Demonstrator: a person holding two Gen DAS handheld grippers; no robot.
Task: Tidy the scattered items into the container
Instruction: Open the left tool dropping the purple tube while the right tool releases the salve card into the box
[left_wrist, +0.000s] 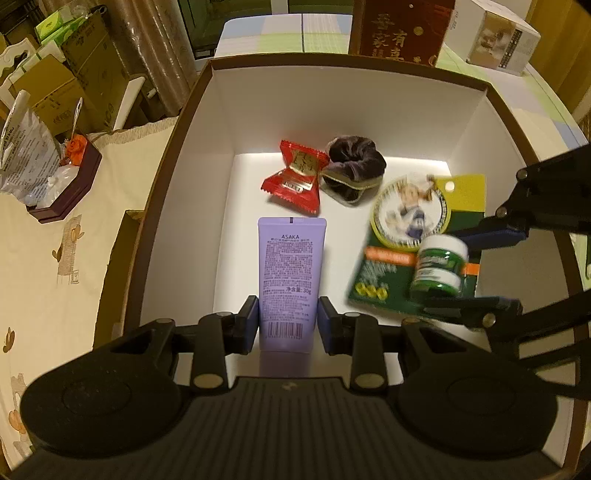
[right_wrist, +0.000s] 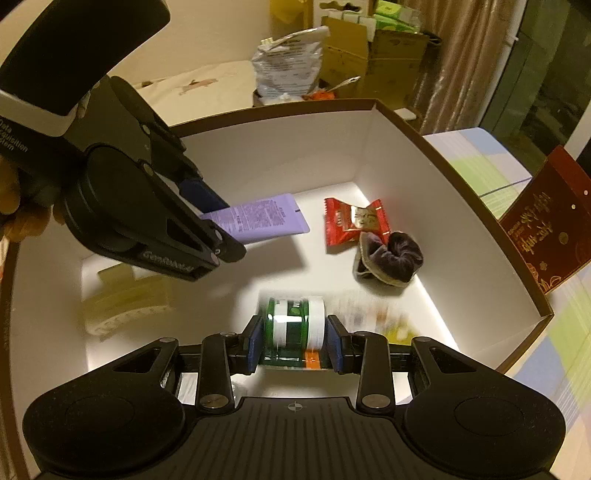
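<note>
A white box with a brown rim (left_wrist: 207, 96) (right_wrist: 277, 158) is open below both grippers. My left gripper (left_wrist: 288, 325) (right_wrist: 221, 229) is shut on a purple tube (left_wrist: 290, 273) (right_wrist: 258, 218), held just above the box floor. My right gripper (right_wrist: 293, 343) (left_wrist: 454, 271) is shut on a blurred green jar with a white lid (right_wrist: 295, 325) (left_wrist: 439, 266), low inside the box. On the floor lie a red candy packet (left_wrist: 295, 177) (right_wrist: 351, 221), a dark scrunchie (left_wrist: 354, 162) (right_wrist: 391, 258), a round picture tin (left_wrist: 410, 210), a green card pack (left_wrist: 376, 284) and a yellow hair claw (right_wrist: 125, 299).
A dark red box with gold lettering (left_wrist: 402, 29) (right_wrist: 543, 221) stands just beyond the far wall. A white carton (left_wrist: 502, 40) sits behind it. Left of the box are a cream tablecloth (left_wrist: 55, 258), a plastic bag (left_wrist: 26, 155) and cardboard cartons (left_wrist: 74, 74).
</note>
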